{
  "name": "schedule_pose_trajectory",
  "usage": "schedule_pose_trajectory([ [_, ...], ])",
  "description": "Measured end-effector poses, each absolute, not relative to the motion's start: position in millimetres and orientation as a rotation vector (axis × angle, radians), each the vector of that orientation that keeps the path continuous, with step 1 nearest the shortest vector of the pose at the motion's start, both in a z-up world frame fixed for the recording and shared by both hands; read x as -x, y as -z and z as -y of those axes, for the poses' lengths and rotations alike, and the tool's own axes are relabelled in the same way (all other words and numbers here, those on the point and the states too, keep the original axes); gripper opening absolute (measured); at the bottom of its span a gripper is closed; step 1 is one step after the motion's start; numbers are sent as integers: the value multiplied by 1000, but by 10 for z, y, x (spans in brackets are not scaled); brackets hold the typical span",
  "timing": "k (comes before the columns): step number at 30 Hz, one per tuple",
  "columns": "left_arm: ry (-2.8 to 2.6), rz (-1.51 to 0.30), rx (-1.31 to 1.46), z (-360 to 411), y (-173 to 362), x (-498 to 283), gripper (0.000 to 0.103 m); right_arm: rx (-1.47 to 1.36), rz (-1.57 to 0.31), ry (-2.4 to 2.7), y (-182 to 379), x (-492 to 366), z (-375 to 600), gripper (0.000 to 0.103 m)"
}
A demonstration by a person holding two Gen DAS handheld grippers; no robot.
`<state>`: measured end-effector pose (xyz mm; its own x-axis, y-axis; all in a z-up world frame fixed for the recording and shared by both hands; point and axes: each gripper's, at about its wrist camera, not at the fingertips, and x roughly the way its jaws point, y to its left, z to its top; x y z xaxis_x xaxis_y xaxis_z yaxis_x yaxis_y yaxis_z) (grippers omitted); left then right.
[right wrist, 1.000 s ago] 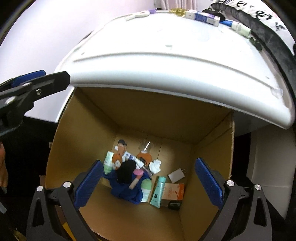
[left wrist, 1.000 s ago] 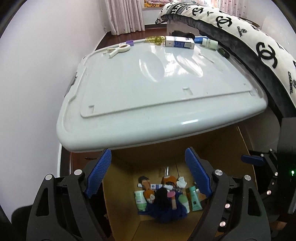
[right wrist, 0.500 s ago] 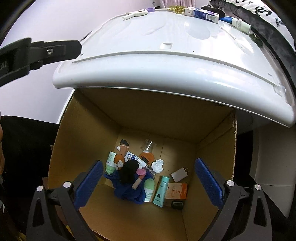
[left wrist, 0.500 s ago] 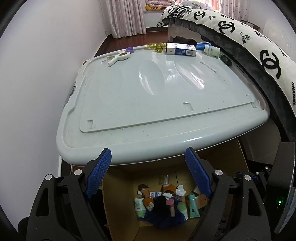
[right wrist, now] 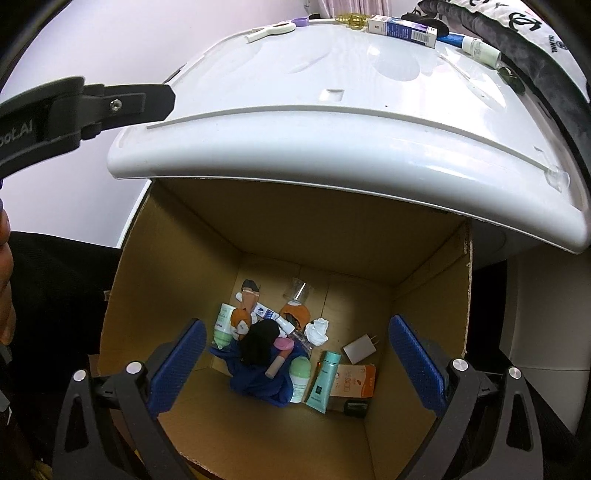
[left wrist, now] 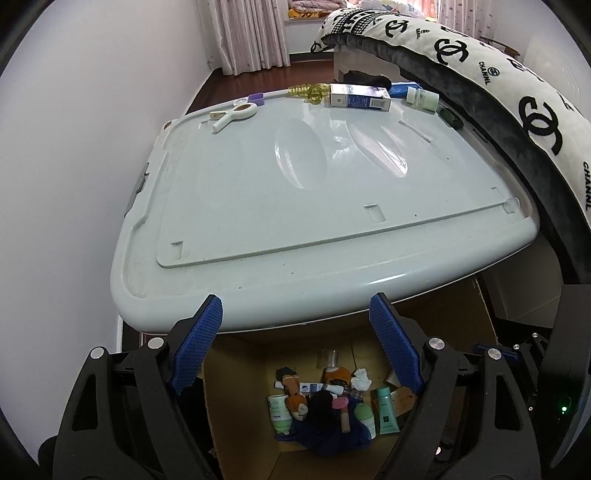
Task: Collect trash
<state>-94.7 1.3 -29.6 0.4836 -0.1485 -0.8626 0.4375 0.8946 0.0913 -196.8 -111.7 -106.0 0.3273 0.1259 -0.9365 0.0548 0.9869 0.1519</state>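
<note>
A cardboard box [right wrist: 177,273] stands under the near edge of a white plastic lid [left wrist: 295,192]. It holds several pieces of trash: tubes, bottles, a crumpled tissue [right wrist: 317,330] and a blue cloth [right wrist: 258,376]. My right gripper [right wrist: 295,362] is open and empty above the box. My left gripper [left wrist: 295,343] is open and empty over the lid's near edge and the box [left wrist: 236,387]. On the lid's far edge lie a blue-and-white carton [left wrist: 360,97], a white clip [left wrist: 234,115], a yellow item [left wrist: 308,91] and a white bottle [left wrist: 421,99].
A black-and-white patterned quilt [left wrist: 517,92] hangs along the lid's right side. A white wall [left wrist: 74,147] runs on the left. Curtains [left wrist: 247,33] hang at the far end of a wooden floor. The left gripper's arm [right wrist: 74,107] crosses the right wrist view at upper left.
My left gripper has risen and moved forward, so more of the lid and less of the box shows. My right gripper has stayed over the box, rising slightly. Both stay open.
</note>
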Motion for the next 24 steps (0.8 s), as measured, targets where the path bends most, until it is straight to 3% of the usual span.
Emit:
schedule_pose_trajectory([
  [24, 336, -981, -333, 24, 246, 783, 80, -152, -1192, -47, 867, 1936, 1083, 98],
])
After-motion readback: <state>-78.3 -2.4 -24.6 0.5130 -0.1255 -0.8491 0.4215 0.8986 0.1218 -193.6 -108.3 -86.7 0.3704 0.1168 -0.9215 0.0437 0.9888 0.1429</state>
